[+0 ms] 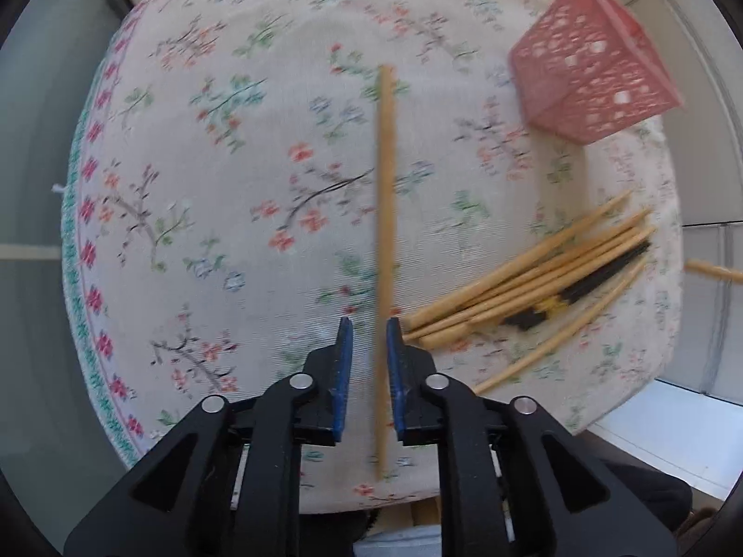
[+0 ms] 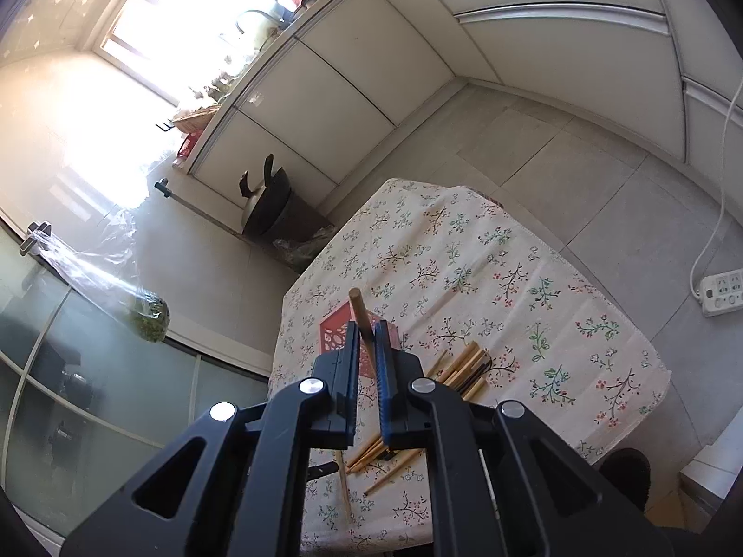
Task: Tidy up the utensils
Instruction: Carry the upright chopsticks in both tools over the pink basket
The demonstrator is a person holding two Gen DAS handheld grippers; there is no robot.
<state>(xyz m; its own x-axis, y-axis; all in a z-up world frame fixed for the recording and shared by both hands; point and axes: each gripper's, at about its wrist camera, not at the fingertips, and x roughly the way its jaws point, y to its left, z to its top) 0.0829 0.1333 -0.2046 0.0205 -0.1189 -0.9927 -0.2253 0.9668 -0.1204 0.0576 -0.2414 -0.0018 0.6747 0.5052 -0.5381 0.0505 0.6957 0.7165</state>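
On the floral tablecloth (image 1: 223, 195), a single bamboo chopstick (image 1: 384, 250) is lying lengthwise, running straight away from the left wrist camera. The left gripper (image 1: 369, 325) is hovering over its near end with the blue-padded fingers (image 1: 344, 371) standing a narrow gap apart; the stick is passing between them, close beside the right-hand pad, but whether that pad is touching the stick cannot be told, and the frame is motion-blurred. To the right of this stick, a loose pile of chopsticks (image 1: 538, 278) is lying fanned out near the cloth's edge, mostly bamboo with a black one (image 1: 599, 274) mixed in. Farther back on the right, the pink perforated basket (image 1: 589, 65) is sitting on the cloth, well apart from the pile. In the right wrist view, the right gripper (image 2: 367, 325) is being held above the table with its fingers nearly closed on a bamboo chopstick (image 2: 361, 313), whose blunt end is sticking out past the fingertips. Beneath and behind those fingers, the pink basket (image 2: 336, 334) is showing on the tablecloth (image 2: 511, 278), with the chopstick pile (image 2: 464, 364) just beside it on the right. Off the table, a power strip (image 2: 722, 290) is lying on the tiled floor (image 2: 603, 176), and a dark pan (image 2: 269, 199) is resting by the cabinets (image 2: 353, 69).
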